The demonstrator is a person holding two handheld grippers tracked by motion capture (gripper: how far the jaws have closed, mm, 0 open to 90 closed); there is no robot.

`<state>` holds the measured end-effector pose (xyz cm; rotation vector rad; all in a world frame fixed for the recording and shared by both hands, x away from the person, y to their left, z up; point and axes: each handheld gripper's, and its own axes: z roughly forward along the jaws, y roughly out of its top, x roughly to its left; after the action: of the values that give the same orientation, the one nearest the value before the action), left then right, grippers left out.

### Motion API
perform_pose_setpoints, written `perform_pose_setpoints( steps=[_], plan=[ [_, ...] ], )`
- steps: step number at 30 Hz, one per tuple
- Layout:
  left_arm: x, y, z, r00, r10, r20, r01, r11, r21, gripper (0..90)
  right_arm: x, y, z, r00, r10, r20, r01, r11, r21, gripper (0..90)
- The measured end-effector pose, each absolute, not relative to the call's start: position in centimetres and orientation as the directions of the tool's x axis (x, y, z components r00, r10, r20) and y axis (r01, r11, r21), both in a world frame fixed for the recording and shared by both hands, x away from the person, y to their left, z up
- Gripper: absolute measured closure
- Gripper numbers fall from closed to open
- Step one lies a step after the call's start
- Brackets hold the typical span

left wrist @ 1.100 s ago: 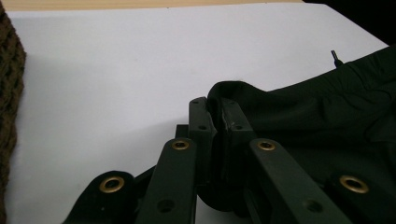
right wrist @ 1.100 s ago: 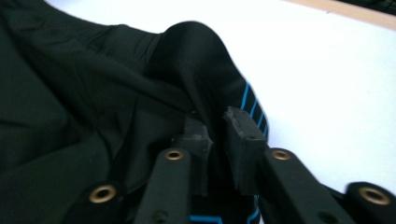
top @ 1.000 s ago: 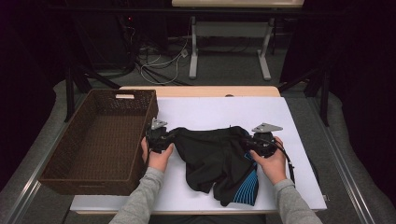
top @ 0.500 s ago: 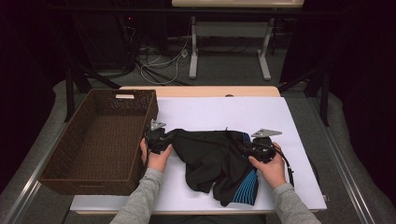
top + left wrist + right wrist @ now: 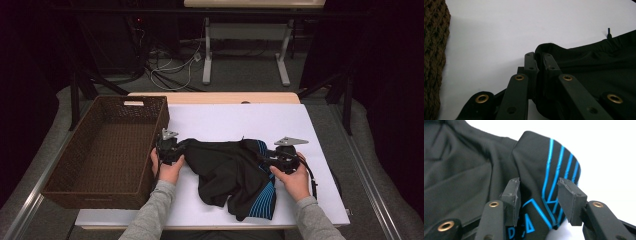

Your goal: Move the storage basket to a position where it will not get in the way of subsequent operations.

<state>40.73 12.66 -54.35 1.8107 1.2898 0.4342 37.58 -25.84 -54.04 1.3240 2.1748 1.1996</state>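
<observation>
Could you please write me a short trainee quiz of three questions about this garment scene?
1. True or false: the left gripper is shut on the garment.
2. On which side of the garment is the basket: A the person's left, B the person's right?
3. What colour are the garment's stripes?
Key: 1 true. 2 A. 3 blue; the right gripper, its jaws just opening, straddles them with a gap.

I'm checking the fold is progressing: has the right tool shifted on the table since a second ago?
No. The right tool sits at the same distance from the table's right edge; its jaws have just been opening around the black garment.
</observation>
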Motion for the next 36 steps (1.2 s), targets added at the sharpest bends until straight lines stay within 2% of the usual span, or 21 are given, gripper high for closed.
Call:
perform_pose_setpoints(
  steps=[6, 13, 20, 36],
  plan=[
    [40.7, 12.6, -54.3, 0.408, 0.894, -0.187, 0.594, -0.104, 0.798, 83.0, 38.1, -27.5, -53.4, -0.454, 0.869, 0.195, 0.564, 0.111, 0.818, 51.4],
    [40.7, 12.6, -54.2, 0.410, 0.893, -0.187, 0.593, -0.105, 0.799, 83.0, 39.1, -28.5, -52.3, -0.394, 0.900, 0.184, 0.550, 0.070, 0.832, 50.0],
    [40.7, 12.7, -54.1, 0.409, 0.892, -0.192, 0.595, -0.101, 0.797, 83.1, 40.5, -28.5, -52.7, -0.379, 0.916, 0.133, 0.568, 0.117, 0.815, 48.9],
    [40.7, 12.6, -54.1, 0.410, 0.892, -0.190, 0.586, -0.098, 0.804, 83.2, 41.8, -27.4, -53.8, -0.373, 0.916, 0.148, 0.605, 0.119, 0.787, 53.1]
  ],
)
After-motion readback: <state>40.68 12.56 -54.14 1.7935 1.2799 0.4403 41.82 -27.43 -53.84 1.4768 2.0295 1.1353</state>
